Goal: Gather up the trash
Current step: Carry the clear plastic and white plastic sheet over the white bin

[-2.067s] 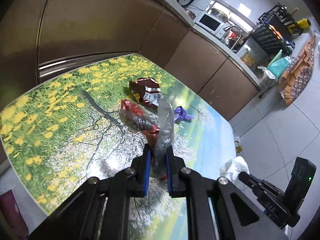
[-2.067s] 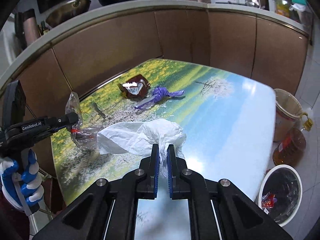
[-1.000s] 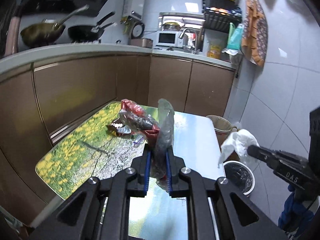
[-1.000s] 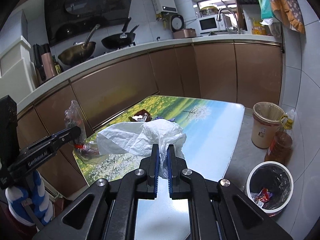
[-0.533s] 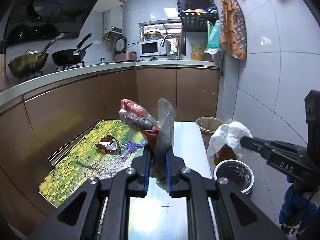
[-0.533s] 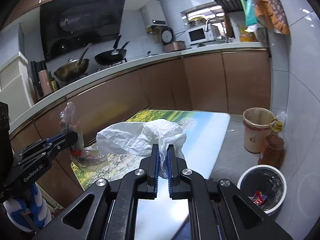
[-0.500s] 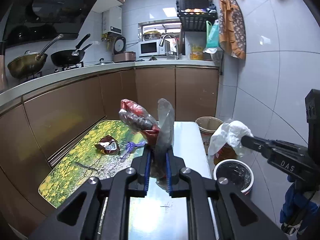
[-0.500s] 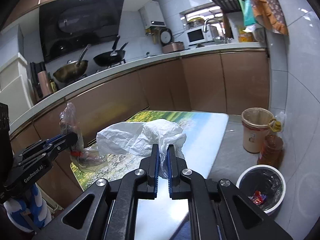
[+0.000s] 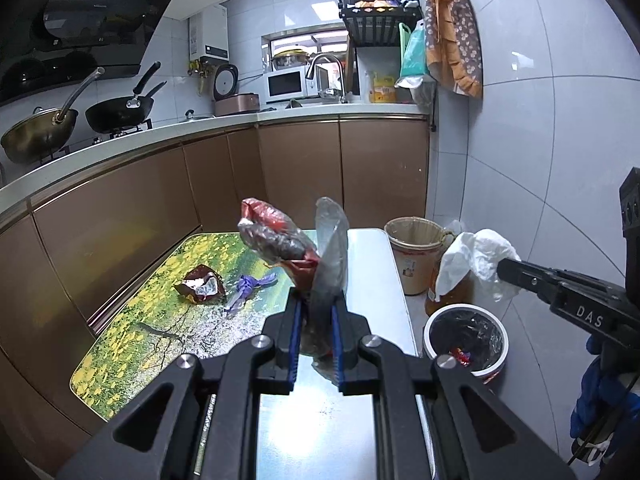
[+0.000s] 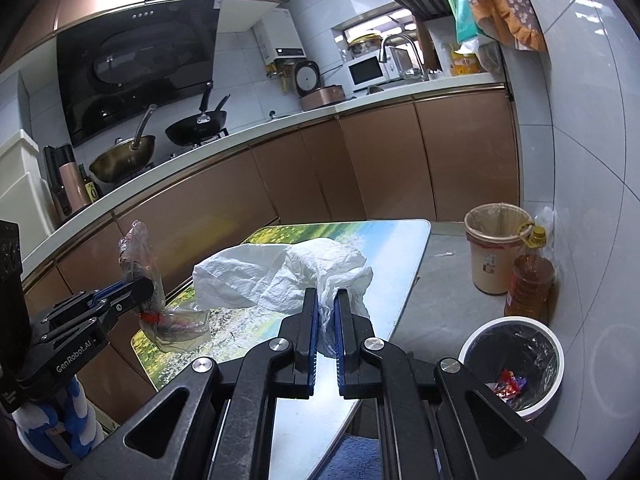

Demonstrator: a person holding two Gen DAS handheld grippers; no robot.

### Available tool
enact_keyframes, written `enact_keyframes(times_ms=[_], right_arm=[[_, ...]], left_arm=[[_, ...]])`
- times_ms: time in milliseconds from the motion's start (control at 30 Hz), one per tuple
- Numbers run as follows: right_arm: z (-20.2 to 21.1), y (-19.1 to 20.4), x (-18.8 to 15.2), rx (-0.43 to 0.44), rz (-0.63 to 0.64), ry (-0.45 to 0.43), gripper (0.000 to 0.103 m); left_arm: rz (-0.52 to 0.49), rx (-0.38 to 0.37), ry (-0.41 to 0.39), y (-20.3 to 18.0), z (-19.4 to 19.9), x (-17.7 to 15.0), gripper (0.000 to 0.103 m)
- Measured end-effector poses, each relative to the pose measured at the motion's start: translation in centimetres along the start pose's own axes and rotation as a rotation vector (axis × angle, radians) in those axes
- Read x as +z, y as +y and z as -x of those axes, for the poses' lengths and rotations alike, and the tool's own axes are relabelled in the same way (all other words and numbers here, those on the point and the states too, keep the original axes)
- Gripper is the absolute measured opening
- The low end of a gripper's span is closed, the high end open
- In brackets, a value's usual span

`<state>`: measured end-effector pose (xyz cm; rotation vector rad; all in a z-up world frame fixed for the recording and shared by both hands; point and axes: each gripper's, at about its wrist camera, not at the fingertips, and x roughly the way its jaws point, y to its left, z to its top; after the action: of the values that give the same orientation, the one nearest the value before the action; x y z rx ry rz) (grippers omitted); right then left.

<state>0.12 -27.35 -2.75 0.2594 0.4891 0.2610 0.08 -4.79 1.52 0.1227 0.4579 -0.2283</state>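
My left gripper [image 9: 315,312] is shut on a clear plastic bag with red scraps [image 9: 296,248], held up above the flower-print table [image 9: 160,320]; it also shows in the right wrist view [image 10: 160,312]. My right gripper [image 10: 327,304] is shut on crumpled white tissue [image 10: 288,272], held above the table's near end; the tissue also shows in the left wrist view [image 9: 476,260]. A brown snack wrapper [image 9: 200,290] and a purple scrap [image 9: 248,286] lie on the table. A white bin with a black liner [image 10: 516,360] stands on the floor at lower right, with some trash inside.
A tan lined bucket [image 10: 496,252] and an amber oil bottle [image 10: 530,284] stand by the tiled wall behind the bin. Brown cabinets [image 9: 120,220] and a counter with pans run along the left and back.
Both grippers have risen and drawn back from the table with their loads still held. The view has tilted up, and the floor bin now shows at lower right.
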Motion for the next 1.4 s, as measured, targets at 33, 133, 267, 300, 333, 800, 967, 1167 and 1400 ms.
enact_keyframes(times_ms=[33,133,267,300,333,800,967,1167,1400], right_arm=[[0.0,-0.2,-0.1,-0.003,-0.003,0.000,0.007],[-0.2,-0.7,-0.2,-0.015,-0.016,0.003,0.007],[-0.5,-1.9,-0.3,-0.032,-0.035,0.006,0.007],[-0.6,-2.3,-0.3,-0.039,-0.041,0.006,0.007],[-0.6,-2.6,-0.3,-0.044,-0.045,0.006,0.007],[-1.0,-8.8,-1.3,-0.197,-0.120,0.016,0.007],[-1.5,-11.6,-2.1,-0.262,-0.152,0.039,0.007],[-2.9,-15.6,-3.5,-0.336,-0.206,0.079,0.007],[-5.5,-19.9,-5.2,-0.401,-0.247,0.131,0.007]], left_arm=[[0.000,-0.001,0.005,-0.1,-0.3,0.0,0.012],[-0.005,-0.005,0.020,-0.3,-1.1,-0.1,0.012],[-0.014,-0.017,0.038,-0.8,-2.2,-0.2,0.012],[-0.018,-0.021,0.044,-1.0,-2.5,-0.2,0.012],[-0.020,-0.025,0.048,-1.2,-2.8,-0.2,0.012],[-0.111,-0.142,0.128,-6.9,-8.6,-0.2,0.012],[-0.155,-0.201,0.171,-9.8,-11.5,-0.4,0.012],[-0.222,-0.276,0.225,-14.1,-15.9,-0.4,0.012],[-0.297,-0.329,0.266,-19.0,-21.3,0.2,0.012]])
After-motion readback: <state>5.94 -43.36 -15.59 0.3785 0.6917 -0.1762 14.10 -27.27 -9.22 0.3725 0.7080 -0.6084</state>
